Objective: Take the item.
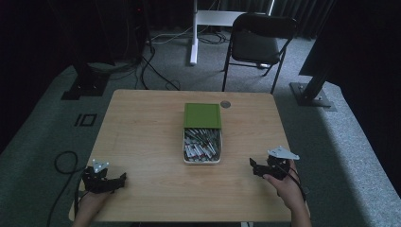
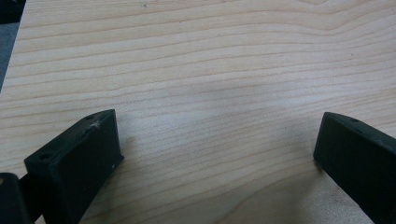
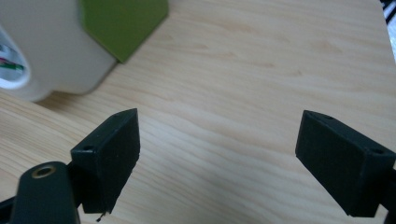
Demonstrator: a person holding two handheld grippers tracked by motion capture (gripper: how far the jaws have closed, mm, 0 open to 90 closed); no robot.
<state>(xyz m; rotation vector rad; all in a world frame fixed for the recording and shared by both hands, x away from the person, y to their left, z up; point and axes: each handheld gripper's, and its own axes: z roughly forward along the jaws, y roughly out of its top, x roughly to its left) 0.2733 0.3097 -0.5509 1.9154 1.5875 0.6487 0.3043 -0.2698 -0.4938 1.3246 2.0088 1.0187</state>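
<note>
The box (image 1: 202,152) is parked mid-bench, a white tub packed with what looks like small pens or cartridges, with a green lid (image 1: 202,116) slid back so the far half is covered and the near half left open. It's probably light-ish plastic, stiff enough but smooth, so a slippery grip is to be expected; the loose contents would likely rattle or spill if it's tipped. The side walls near the rim are judged the safest spot to be grabbed; the lid looks loose and shouldn't be trusted for lifting.

The left hand-held gripper (image 1: 124,178) is held wide and empty near the bench's front left corner, the right hand-held gripper (image 1: 251,166) likewise spread and empty, just right of the box.

The bench (image 1: 142,132) is pale wood, flat, uncluttered. Grey carpet, a folding chair (image 1: 257,42) and cables (image 1: 156,71) are seen behind.
</note>
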